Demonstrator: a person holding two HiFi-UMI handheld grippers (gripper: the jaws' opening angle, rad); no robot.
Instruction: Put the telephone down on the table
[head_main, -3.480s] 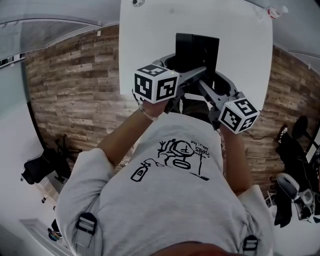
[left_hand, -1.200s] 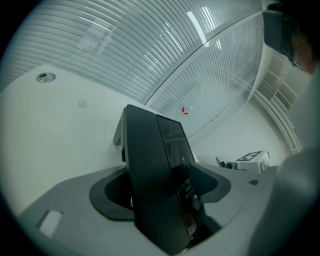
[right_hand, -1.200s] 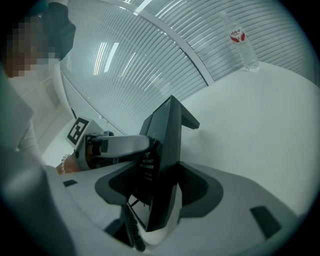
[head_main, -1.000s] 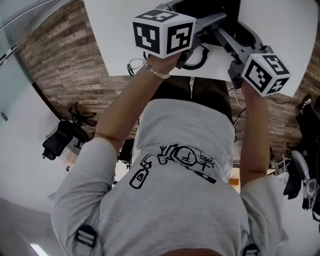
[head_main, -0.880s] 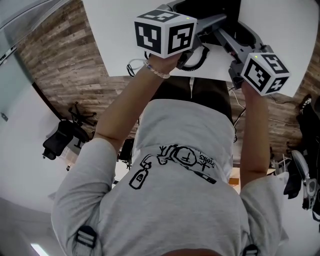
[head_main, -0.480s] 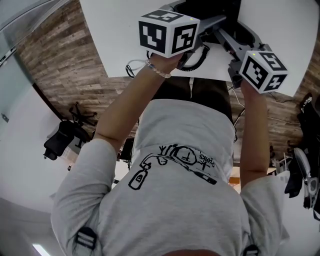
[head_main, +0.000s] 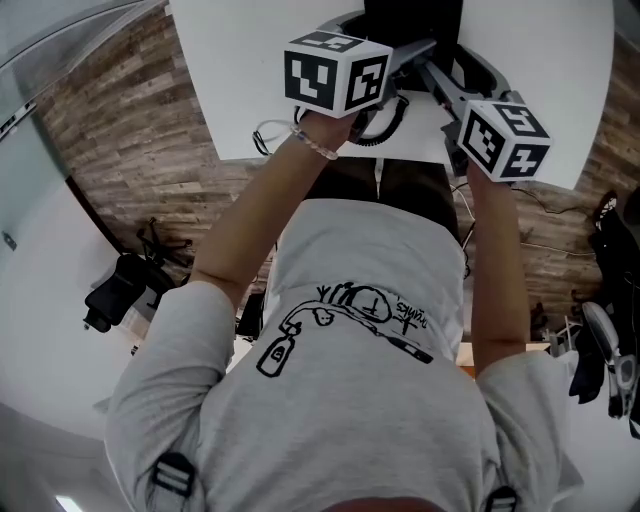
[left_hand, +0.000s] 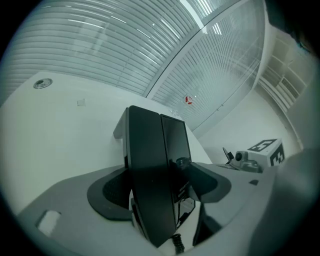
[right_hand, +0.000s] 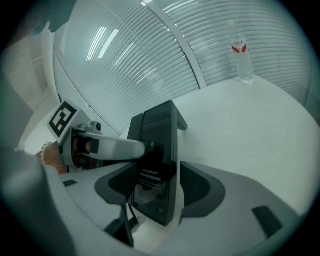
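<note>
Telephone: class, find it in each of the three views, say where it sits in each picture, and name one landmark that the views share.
Head view: the telephone is at the top edge, just right of the middle.
Left gripper view: at the centre, running down to the lower middle.
Right gripper view: at the centre, slightly below the middle.
Shared landmark: the white table around it, seen in all three views.

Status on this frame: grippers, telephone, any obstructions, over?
Left gripper and right gripper both shut on telephone. Telephone held upright over table, touchdown not confirmed, cord hanging beneath. Nothing in the way; bottle far across table.
</note>
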